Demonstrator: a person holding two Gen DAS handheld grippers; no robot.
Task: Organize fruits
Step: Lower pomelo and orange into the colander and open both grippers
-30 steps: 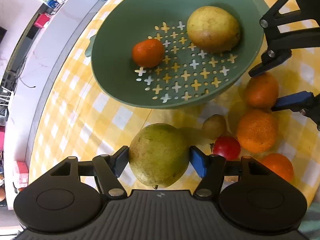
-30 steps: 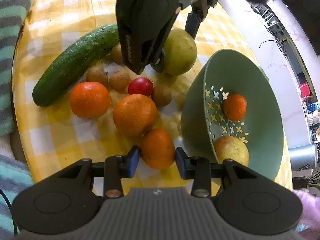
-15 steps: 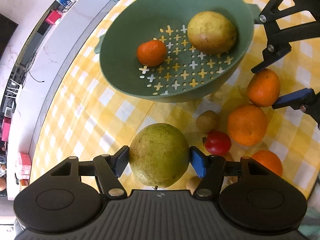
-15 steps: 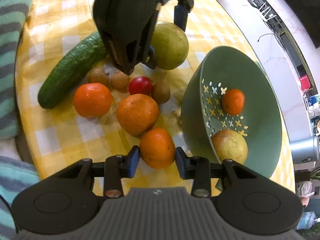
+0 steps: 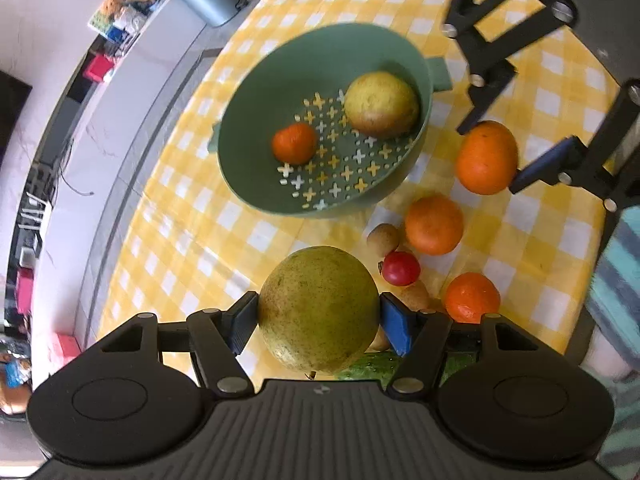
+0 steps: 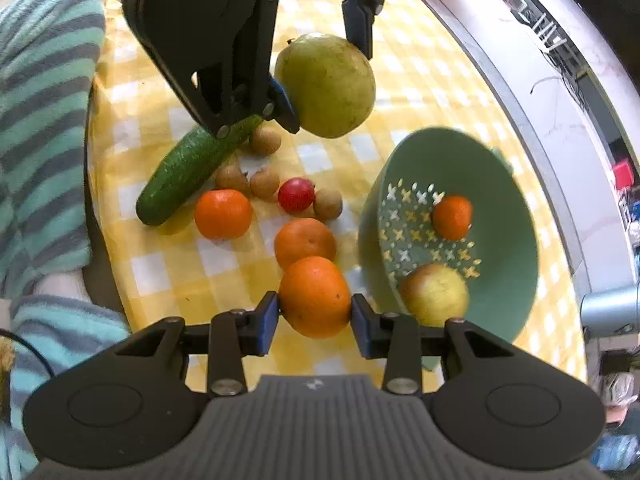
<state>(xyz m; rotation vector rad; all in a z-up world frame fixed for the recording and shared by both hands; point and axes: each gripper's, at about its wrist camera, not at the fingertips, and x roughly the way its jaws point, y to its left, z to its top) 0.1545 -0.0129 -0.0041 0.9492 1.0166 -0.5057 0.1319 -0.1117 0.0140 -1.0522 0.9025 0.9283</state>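
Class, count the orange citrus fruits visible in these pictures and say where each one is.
4: one in the right gripper, orange; two on the tablecloth; one in the green colander. None seems hidden.

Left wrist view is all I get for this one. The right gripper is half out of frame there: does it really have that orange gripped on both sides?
Observer: Yes. In the right wrist view both pads of the right gripper press on the orange, one on each side.
Operator: And the green strip I see just under the pear?
Observer: That is a cucumber. It lies whole on the tablecloth, next to the small brown fruits.
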